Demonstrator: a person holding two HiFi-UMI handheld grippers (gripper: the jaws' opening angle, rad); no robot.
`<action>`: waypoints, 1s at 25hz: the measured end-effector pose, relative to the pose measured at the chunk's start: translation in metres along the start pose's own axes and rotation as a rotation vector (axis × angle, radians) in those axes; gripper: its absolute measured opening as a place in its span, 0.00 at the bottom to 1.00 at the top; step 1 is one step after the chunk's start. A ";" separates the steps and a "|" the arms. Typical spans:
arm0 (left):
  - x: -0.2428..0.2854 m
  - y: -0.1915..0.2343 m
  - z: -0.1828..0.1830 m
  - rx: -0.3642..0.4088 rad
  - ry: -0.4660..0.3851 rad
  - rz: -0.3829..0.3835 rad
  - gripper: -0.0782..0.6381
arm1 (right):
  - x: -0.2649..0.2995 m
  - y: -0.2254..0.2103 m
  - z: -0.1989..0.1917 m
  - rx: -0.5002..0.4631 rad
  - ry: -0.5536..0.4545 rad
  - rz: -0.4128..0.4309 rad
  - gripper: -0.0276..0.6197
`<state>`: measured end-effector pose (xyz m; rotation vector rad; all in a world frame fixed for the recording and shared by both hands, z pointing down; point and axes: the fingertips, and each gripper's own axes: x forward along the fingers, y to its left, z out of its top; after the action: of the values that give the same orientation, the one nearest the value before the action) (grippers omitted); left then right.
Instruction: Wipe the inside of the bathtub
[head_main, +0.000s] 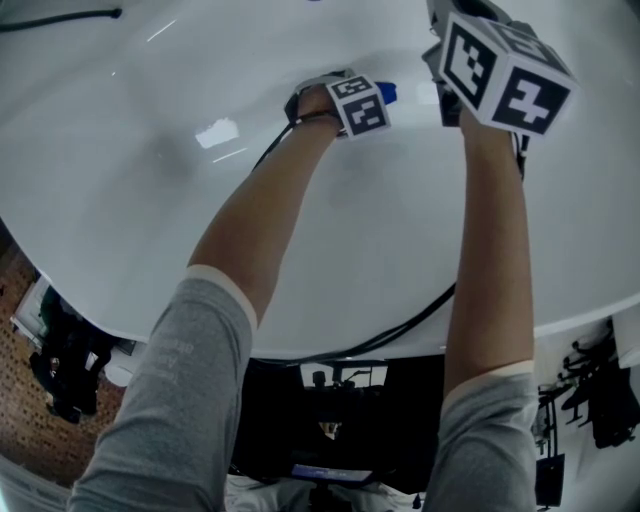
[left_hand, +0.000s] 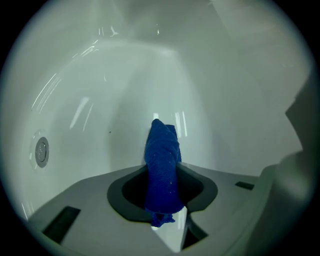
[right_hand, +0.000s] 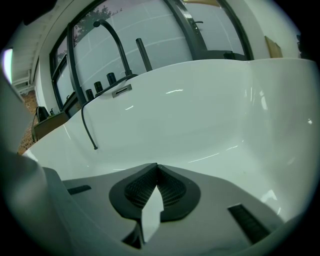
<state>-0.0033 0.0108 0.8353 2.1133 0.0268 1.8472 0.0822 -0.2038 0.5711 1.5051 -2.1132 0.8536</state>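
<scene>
Clamping a rolled blue terry cloth: left gripper has its jaws closed on the cloth's lower half. The cloth stands up between them, its free end pointing at the curved inner wall of the glossy white bathtub. Cannot tell whether the cloth end touches the wall.

Right gripper: jaws together, ribbed pads meeting at the tips. It faces across the tub toward the far rim, where a black curved faucet stands.

Edges and room: smooth bare wall lies on all sides of the cloth. A round chrome overflow fitting sits on the wall to the left, well apart from the cloth. A black cable crosses the near side of the tub between the forearms.

Pose, head view: both forearms, bare below grey sleeves, stretch forward over the near rim. The left reaches deeper into the tub, and the right gripper is held higher, just to its right.
</scene>
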 end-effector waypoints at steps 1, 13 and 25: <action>0.001 -0.007 0.000 0.003 -0.002 -0.011 0.29 | -0.001 -0.001 0.001 0.000 0.000 0.000 0.05; 0.007 -0.037 -0.016 0.027 -0.009 -0.092 0.29 | 0.002 0.004 0.006 -0.027 -0.003 0.001 0.05; 0.003 -0.003 -0.037 0.006 0.001 -0.038 0.29 | 0.006 0.003 0.008 -0.043 0.001 -0.010 0.05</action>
<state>-0.0384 0.0233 0.8411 2.1020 0.0723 1.8285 0.0774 -0.2130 0.5687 1.4917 -2.1085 0.8000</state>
